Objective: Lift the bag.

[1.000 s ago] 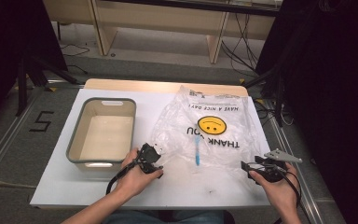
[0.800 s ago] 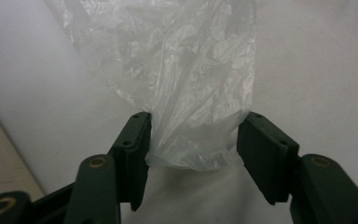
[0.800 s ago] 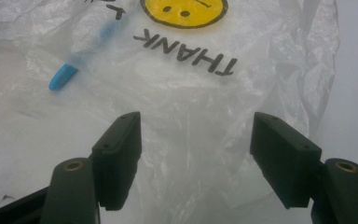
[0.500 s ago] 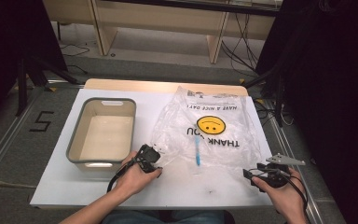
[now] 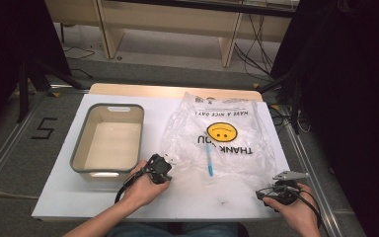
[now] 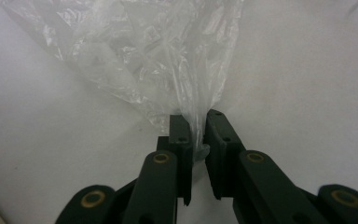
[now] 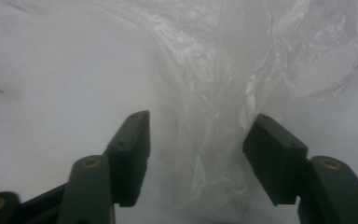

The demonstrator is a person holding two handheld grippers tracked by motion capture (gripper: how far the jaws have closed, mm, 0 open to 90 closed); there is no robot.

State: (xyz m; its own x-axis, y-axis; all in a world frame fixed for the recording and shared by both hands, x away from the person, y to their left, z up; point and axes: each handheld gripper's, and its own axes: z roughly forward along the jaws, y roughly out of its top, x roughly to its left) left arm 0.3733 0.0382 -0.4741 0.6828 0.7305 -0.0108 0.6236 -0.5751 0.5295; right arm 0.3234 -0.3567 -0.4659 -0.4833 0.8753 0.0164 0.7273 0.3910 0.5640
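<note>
Clear plastic bag (image 5: 222, 136) spread flat across the right half of the white table (image 5: 59, 197), smiley print and lettering upside down as seen from the near edge, a blue stick-like item (image 5: 208, 160) visible through the film near its centre. Left gripper (image 5: 165, 170) at the bag's seven o'clock corner, held low over the table in the person's left hand (image 5: 143, 187); jaws just closed, now pinched almost together on a gathered strip of film, seen rising between them in the left gripper view (image 6: 196, 135). Right gripper (image 5: 264, 193) at the bag's five o'clock corner, in the right hand (image 5: 296, 212) near the table's front edge; jaws just narrowing yet standing well apart, a crumpled fold of the bag (image 7: 205, 140) lying between them, pads not pressing on it. Grey tub (image 5: 107, 138) at nine o'clock from the bag, just beside it, pale inside, its near rim just beside the left hand. Dark floor and pale wooden furniture beyond the far edge of the table, at twelve o'clock.
</note>
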